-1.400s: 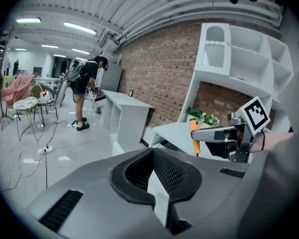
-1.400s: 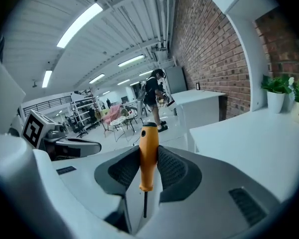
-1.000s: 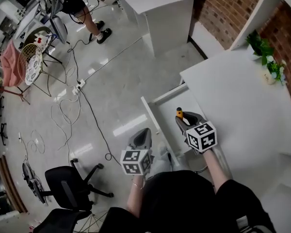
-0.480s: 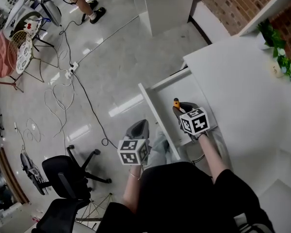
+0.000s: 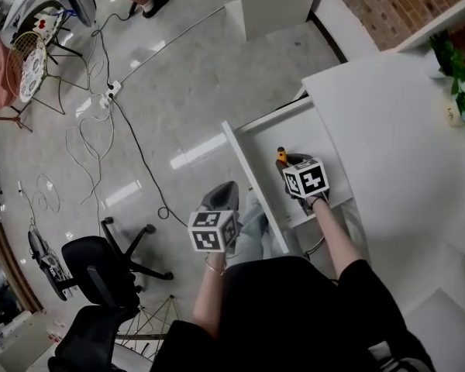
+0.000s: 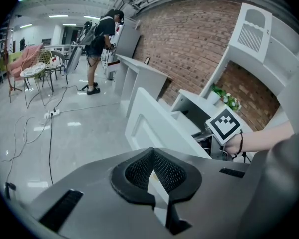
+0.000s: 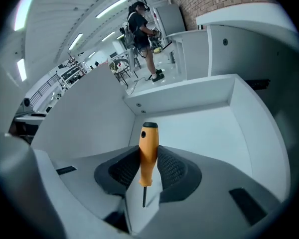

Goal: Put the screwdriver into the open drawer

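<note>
Right tool (image 7: 148, 169) clenched on the orange plastic-handled screwdriver (image 7: 148, 151): the two dark ribbed pads press the lower half of the handle, the black-capped butt stands out past the tips toward 12 o'clock in the right gripper view, and the thin metal shaft runs back toward 6 o'clock between the jaws. The screwdriver is thus off any surface, carried over the inside of the open white drawer (image 7: 189, 96). In the head view the right tool (image 5: 288, 165) and screwdriver (image 5: 280, 156) lie within the outline of that drawer (image 5: 252, 177); how high above its floor cannot be told. The screwdriver is judged light and stiff, not fragile; its smooth rounded handle could swivel or slip between the pads, so the handle's thick middle is the place to take hold, the slim shaft offering little purchase. It should bear being set down or let fall a short way. The parts of the drawer that show hold nothing else: bare white floor and walls. Left tool (image 6: 154, 171), at 8 o'clock of the right one in the head view (image 5: 226, 191), has its jaws drawn together on nothing and hangs outside the drawer front, above the grey floor. At 3 o'clock lies the white tabletop (image 5: 387, 130).
</note>
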`<state>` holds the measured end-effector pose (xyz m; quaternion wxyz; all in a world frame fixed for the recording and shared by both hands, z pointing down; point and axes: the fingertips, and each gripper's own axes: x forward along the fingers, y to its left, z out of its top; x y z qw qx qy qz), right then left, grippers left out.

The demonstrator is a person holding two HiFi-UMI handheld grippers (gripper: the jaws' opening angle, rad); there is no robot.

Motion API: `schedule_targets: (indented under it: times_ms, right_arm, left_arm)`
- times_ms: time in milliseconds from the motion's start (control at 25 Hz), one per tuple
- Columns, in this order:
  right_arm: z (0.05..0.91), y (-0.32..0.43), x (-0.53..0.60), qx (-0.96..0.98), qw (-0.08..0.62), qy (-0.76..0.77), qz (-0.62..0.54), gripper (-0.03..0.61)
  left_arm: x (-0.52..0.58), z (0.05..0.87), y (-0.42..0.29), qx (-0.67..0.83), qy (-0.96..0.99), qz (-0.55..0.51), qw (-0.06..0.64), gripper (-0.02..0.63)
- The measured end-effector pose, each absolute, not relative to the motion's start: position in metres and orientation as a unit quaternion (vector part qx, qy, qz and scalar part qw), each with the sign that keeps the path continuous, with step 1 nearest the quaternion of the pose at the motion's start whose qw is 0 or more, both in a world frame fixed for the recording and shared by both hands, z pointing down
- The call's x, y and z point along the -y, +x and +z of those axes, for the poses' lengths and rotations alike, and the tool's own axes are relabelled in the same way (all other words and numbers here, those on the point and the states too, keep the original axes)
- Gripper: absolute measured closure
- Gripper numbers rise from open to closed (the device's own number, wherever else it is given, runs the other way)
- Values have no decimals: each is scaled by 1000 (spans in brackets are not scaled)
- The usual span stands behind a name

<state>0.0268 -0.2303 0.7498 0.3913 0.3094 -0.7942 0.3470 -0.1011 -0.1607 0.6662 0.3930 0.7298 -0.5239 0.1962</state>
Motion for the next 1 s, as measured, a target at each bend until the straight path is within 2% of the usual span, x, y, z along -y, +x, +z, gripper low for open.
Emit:
schedule_targets:
  times_ms: [680, 1000]
  right_arm:
    - [796, 27, 230, 748, 420, 332, 392, 468]
    - [807, 23, 224, 742, 450, 326, 374, 468]
  left_arm:
    - [158, 692, -100, 518, 717, 203, 419, 606]
    - [158, 694, -102, 517, 716, 203, 423, 606]
